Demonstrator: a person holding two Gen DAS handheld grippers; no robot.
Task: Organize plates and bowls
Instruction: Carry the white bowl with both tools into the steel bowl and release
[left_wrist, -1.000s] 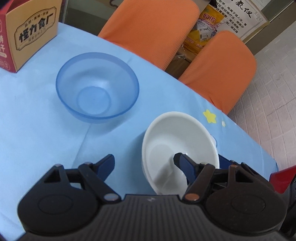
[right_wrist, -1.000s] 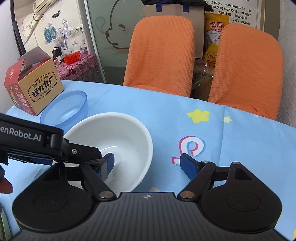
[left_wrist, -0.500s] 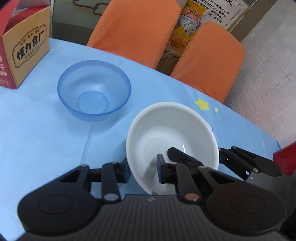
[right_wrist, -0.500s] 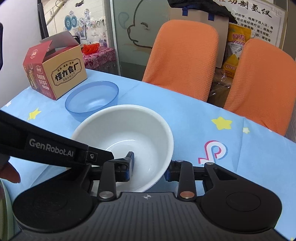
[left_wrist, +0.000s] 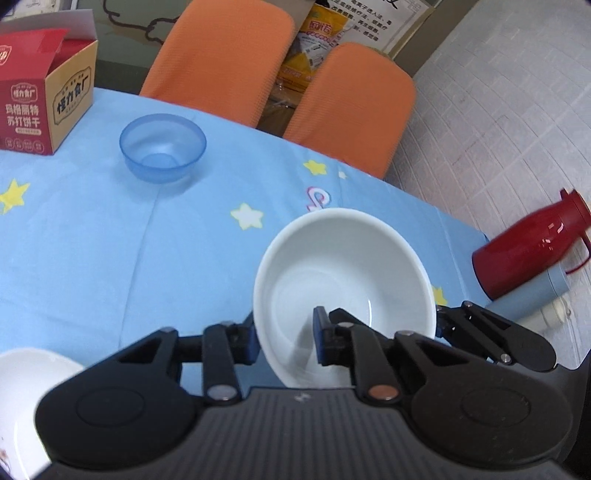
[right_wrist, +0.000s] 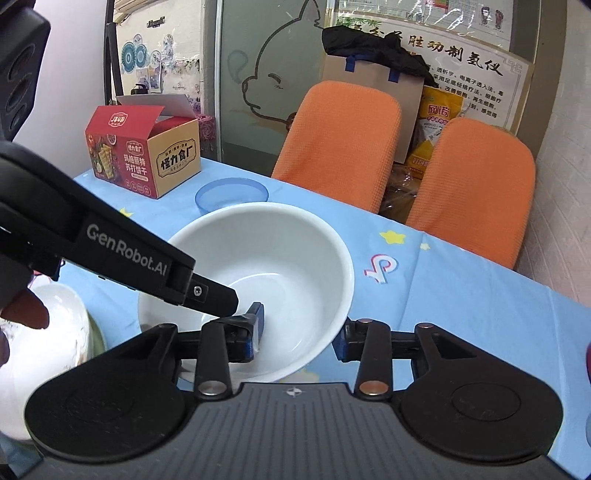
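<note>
A white bowl (left_wrist: 343, 266) hangs tilted above the blue star-print tablecloth (left_wrist: 92, 240), held from two sides. My left gripper (left_wrist: 284, 336) is shut on its left wall, one pad inside and one outside. My right gripper (right_wrist: 299, 336) has the bowl's (right_wrist: 266, 258) right wall between its pads, which touch it while the jaws are opening slightly. One right finger (left_wrist: 454, 317) shows beyond the rim in the left wrist view. A clear blue bowl (left_wrist: 162, 151) stands empty further back on the cloth. White dishes (right_wrist: 55, 332) lie at the near left.
An open red and tan cardboard box (left_wrist: 40, 107) stands at the back left. A red flask (left_wrist: 532, 243) lies at the table's right edge. Two orange chairs (right_wrist: 343, 140) stand behind the table. A person's fingertip (right_wrist: 26, 306) shows at the left.
Both grippers went from open to shut on the white bowl's walls, then lifted it off the cloth and drew it nearer, away from the blue bowl. The white dishes came into view.
</note>
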